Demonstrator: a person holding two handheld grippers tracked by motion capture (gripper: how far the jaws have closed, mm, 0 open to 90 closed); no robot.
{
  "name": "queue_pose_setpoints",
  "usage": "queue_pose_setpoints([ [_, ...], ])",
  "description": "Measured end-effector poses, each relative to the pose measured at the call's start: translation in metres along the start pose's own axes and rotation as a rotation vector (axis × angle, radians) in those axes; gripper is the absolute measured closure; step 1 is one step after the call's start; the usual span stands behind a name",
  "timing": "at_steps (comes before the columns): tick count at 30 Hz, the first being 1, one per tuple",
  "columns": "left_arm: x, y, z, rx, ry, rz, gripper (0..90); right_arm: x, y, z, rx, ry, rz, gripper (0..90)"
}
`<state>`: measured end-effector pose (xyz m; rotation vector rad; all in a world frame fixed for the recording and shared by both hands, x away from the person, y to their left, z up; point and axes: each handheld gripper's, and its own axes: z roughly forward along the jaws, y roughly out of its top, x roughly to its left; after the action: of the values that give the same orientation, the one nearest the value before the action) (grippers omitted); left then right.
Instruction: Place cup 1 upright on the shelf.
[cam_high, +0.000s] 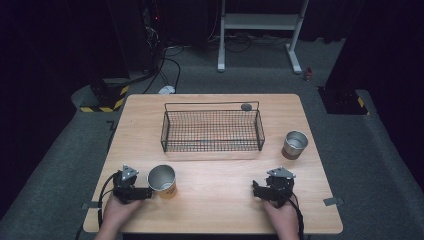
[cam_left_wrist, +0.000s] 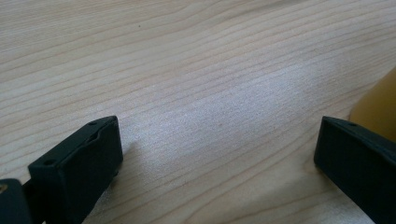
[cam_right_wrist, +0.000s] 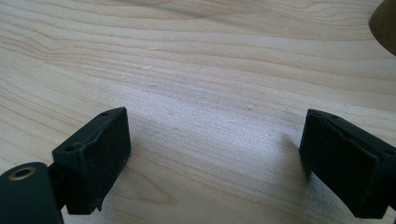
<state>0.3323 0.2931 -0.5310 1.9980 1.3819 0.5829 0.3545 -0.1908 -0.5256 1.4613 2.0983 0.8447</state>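
Both grippers rest low on the bench (cam_high: 215, 190) with jaws spread and empty, the left gripper (cam_high: 150, 192) just beside the yellow cup (cam_high: 163, 181) as if lined up to grasp it, the right gripper (cam_high: 255, 190) parked apart, near the basket (cam_high: 212, 131).

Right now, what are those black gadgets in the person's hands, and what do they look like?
They are two hand-held black tongs. The left tongs and right tongs each carry a grey three-cornered plate on top and trail a black cable back past the hand. In the gripper views, each has two blocky matt-black jaws with small screw holes. The forearms show no sleeves.
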Motion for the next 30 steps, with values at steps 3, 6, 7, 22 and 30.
queue_pose_setpoints([
  [3, -0.0001, 0.0000, -0.0001, 0.001, 0.001, 0.000, 1.7, 0.0008, 0.0008, 0.0006, 0.002, 0.002, 0.004, 8.6],
  [6, -0.0001, 0.0000, -0.0001, 0.001, 0.001, 0.000, 1.7, 0.0005, 0.0008, 0.0007, 0.001, 0.003, -0.001, 8.6],
  [7, -0.0001, 0.0000, -0.0001, 0.001, 0.001, 0.000, 1.7, 0.0008, 0.0008, 0.0006, 0.002, 0.002, 0.004, 8.6],
  [22, -0.0006, 0.0004, 0.0002, -0.001, 0.006, -0.002, 1.9, 0.0009, 0.0005, 0.0003, 0.001, 0.000, -0.001, 8.9],
  [30, 0.0005, 0.0018, -0.0002, 0.006, 0.010, 0.006, 2.5, 0.0009, 0.0004, 0.0002, 0.001, 0.000, -0.001, 8.9],
])
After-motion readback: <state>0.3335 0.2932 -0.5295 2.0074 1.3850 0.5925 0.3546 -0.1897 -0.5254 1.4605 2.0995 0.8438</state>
